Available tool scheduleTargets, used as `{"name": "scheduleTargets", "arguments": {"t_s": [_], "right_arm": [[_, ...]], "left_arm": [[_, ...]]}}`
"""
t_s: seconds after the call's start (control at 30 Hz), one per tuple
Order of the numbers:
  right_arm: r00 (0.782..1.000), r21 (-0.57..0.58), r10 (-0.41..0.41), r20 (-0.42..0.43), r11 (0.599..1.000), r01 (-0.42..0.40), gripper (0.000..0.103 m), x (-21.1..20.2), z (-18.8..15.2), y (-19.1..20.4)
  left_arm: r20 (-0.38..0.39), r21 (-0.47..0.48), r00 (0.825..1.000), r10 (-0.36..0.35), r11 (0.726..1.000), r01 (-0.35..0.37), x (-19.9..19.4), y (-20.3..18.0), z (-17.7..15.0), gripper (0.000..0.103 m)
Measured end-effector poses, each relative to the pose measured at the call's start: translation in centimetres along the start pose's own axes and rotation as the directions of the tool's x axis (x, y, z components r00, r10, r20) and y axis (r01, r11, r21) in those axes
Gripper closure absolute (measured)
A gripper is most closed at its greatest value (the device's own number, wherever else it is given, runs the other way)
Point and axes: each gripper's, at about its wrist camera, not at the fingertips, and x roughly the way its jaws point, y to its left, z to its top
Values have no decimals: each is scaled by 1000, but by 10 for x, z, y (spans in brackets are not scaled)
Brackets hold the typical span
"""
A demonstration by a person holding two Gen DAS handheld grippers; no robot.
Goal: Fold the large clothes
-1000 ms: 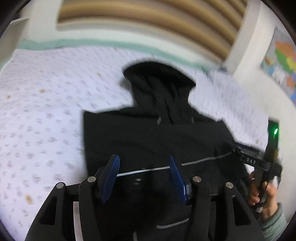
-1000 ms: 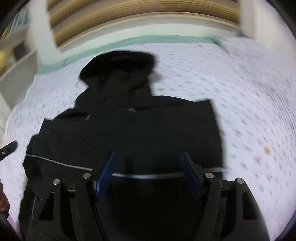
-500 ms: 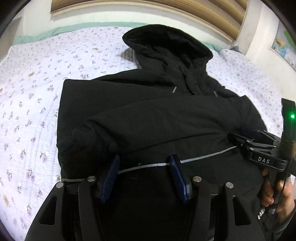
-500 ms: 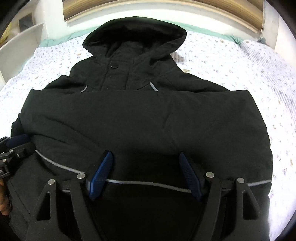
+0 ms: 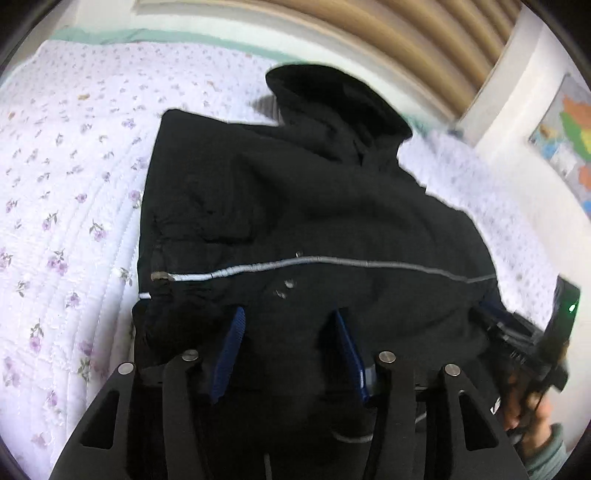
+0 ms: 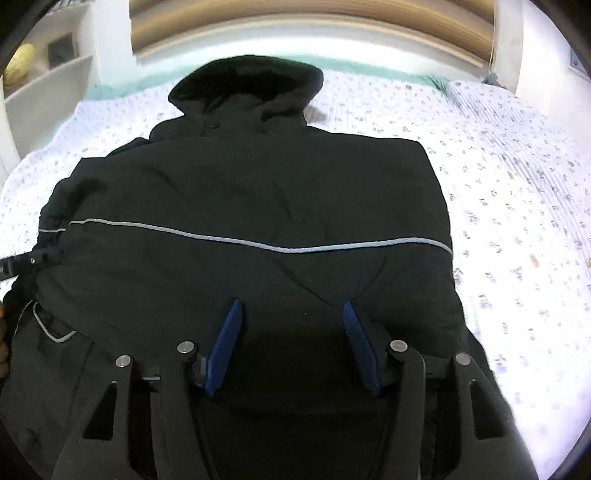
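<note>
A large black hooded jacket (image 5: 303,206) with a thin silver stripe lies on the bed, hood toward the headboard; it also fills the right wrist view (image 6: 258,192). Its sleeves are folded across the body. My left gripper (image 5: 288,332) is open, its blue pads over the jacket's lower left part, holding nothing. My right gripper (image 6: 291,325) is open over the lower right part, also empty. The right gripper shows at the right edge of the left wrist view (image 5: 524,343), and the left gripper's tip shows at the left edge of the right wrist view (image 6: 18,262).
The bed has a white quilt with small purple flowers (image 5: 66,206) and a green edge (image 6: 369,70) by the wooden headboard (image 6: 314,22). White shelves (image 6: 48,81) stand left of the bed. A coloured map (image 5: 569,136) hangs on the right wall.
Both grippers have moved forward and lower over the jacket's lower half, staying open. The silver stripe now lies beyond the fingertips instead of between them.
</note>
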Motion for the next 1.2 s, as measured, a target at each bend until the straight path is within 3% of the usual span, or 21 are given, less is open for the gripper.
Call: {"name": "scheduleTargets", "arguments": {"t_s": [0.13, 0.53, 0.73, 0.87, 0.97, 1.07, 1.2], "right_arm": [[999, -31, -51, 13, 998, 52, 44, -2, -5, 7], [995, -22, -88, 49, 996, 89, 42, -10, -14, 5], [995, 2, -62, 83, 998, 62, 34, -20, -18, 1], [993, -3, -85, 83, 996, 86, 30, -22, -18, 2], [995, 0, -86, 49, 996, 86, 30, -22, -15, 2], [998, 31, -39, -53, 999, 41, 30, -28, -2, -7], [990, 48, -8, -142, 999, 15, 29, -52, 31, -19]], "left_arm": [[14, 38, 999, 43, 998, -43, 2, -7, -6, 52], [53, 32, 998, 20, 999, -21, 2, -7, -8, 52], [89, 23, 996, -10, 1000, 8, -12, -6, -15, 52], [84, 16, 996, -8, 1000, 6, -13, -6, -15, 52], [37, 7, 999, -11, 1000, 10, -15, -7, -9, 52], [-44, 13, 999, -1, 1000, 2, -26, -14, 5, 52], [-95, -14, 994, -58, 998, 57, -67, -33, 43, 51]]}}
